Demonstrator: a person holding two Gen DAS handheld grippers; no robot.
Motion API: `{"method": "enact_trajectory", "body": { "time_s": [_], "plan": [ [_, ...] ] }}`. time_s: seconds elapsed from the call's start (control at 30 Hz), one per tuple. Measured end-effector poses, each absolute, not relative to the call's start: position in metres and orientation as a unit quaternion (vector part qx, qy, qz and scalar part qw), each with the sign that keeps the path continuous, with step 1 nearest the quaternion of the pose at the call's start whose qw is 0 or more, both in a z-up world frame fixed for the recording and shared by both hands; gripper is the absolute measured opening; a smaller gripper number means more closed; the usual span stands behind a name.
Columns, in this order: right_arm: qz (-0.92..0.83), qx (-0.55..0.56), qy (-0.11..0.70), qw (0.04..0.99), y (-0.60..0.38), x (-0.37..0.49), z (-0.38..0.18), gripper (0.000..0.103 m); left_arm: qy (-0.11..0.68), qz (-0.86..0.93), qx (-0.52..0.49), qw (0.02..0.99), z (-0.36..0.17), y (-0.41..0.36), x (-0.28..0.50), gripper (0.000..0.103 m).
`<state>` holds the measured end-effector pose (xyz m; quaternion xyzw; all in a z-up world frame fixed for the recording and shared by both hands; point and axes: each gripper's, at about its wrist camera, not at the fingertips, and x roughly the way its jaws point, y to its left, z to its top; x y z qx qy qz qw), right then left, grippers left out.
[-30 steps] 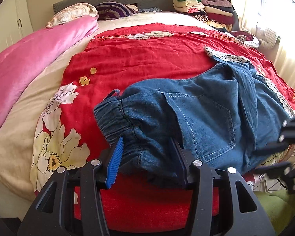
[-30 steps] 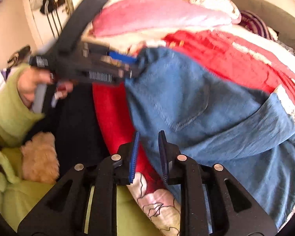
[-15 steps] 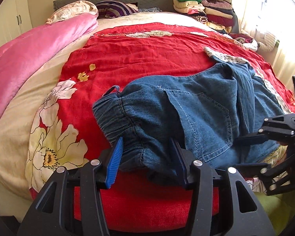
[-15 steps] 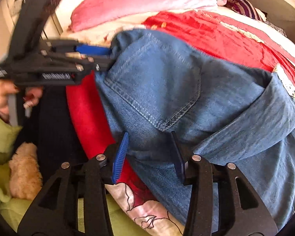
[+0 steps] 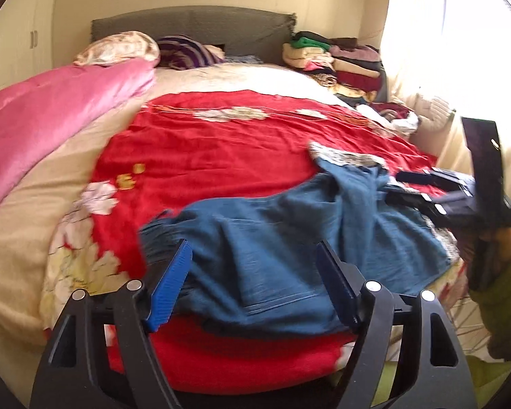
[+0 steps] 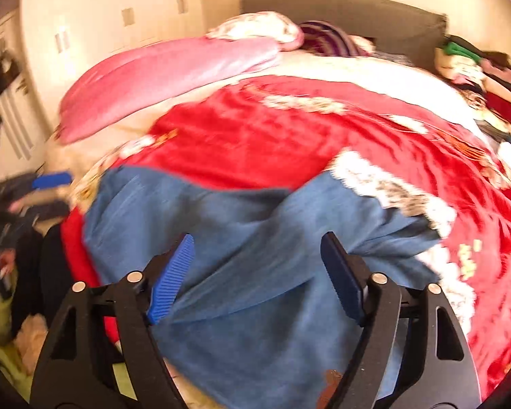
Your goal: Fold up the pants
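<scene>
While the denim pants [image 5: 282, 238] are lying rumpled on the bed's red blanket [image 5: 221, 150], soft and floppy, both the left gripper [image 5: 255, 283] and right gripper [image 6: 259, 272] are hovering spread, best pinching the thick waistband.

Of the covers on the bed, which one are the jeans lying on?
The red flowered blanket. The jeans lie on its near edge; the pink quilt is bunched along the far left side, apart from them.
</scene>
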<state>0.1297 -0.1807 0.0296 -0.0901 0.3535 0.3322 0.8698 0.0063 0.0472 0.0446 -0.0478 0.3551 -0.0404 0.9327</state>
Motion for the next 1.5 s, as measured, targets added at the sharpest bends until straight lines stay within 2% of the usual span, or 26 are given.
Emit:
{"method": "enact_trajectory", "body": {
  "time_s": [0.2, 0.33, 0.63, 0.67, 0.73, 0.9, 0.93, 1.0, 1.03, 1.07, 1.1, 1.3, 1.37, 1.5],
  "plan": [
    [0.304, -0.071, 0.351, 0.883, -0.187, 0.163, 0.039, 0.078, 0.390, -0.120, -0.066, 0.911, 0.023, 0.005, 0.029, 0.072],
    [0.294, -0.082, 0.354, 0.884, -0.183, 0.183, 0.041, 0.081, 0.409, -0.159, -0.067, 0.896, 0.006, -0.020, 0.044, 0.058],
    [0.252, -0.123, 0.411, 0.868, -0.134, 0.259, 0.008, 0.082, 0.456, -0.164, -0.104, 0.868, -0.045, -0.042, 0.089, 0.055],
    [0.248, -0.123, 0.425, 0.862, -0.128, 0.270, 0.000, 0.082, 0.458, -0.167, -0.099, 0.867, -0.049, -0.046, 0.091, 0.039],
    [0.234, -0.125, 0.443, 0.857, -0.119, 0.287, -0.013, 0.082, 0.462, -0.174, -0.094, 0.865, -0.052, -0.054, 0.089, 0.016],
    [0.194, -0.138, 0.452, 0.860, -0.106, 0.314, -0.033, 0.082, 0.450, -0.207, -0.070, 0.866, -0.056, -0.066, 0.079, 0.011],
    [0.185, -0.132, 0.458, 0.859, -0.105, 0.317, -0.035, 0.080, 0.450, -0.208, -0.065, 0.866, -0.057, -0.067, 0.077, 0.011],
    [0.171, -0.146, 0.456, 0.861, -0.106, 0.323, -0.040, 0.045, 0.451, -0.207, -0.061, 0.866, -0.058, -0.067, 0.077, 0.011],
    [0.174, -0.145, 0.461, 0.858, -0.110, 0.326, -0.043, 0.024, 0.451, -0.207, -0.061, 0.866, -0.058, -0.068, 0.078, 0.011],
    [0.179, -0.135, 0.461, 0.858, -0.115, 0.328, -0.043, 0.013, 0.450, -0.205, -0.061, 0.867, -0.058, -0.067, 0.079, 0.011],
    [0.181, -0.125, 0.458, 0.861, -0.121, 0.327, -0.040, 0.008, 0.449, -0.203, -0.060, 0.868, -0.058, -0.065, 0.079, 0.011],
    [0.203, -0.043, 0.405, 0.890, -0.178, 0.292, 0.008, 0.005, 0.445, -0.191, -0.061, 0.873, -0.055, -0.056, 0.083, 0.012],
    [0.204, -0.010, 0.393, 0.897, -0.208, 0.271, 0.025, 0.005, 0.440, -0.186, -0.056, 0.877, -0.054, -0.056, 0.083, 0.021],
    [0.184, 0.024, 0.370, 0.910, -0.263, 0.224, 0.046, 0.005, 0.434, -0.178, -0.055, 0.881, -0.056, -0.051, 0.087, 0.025]
  ]
}}
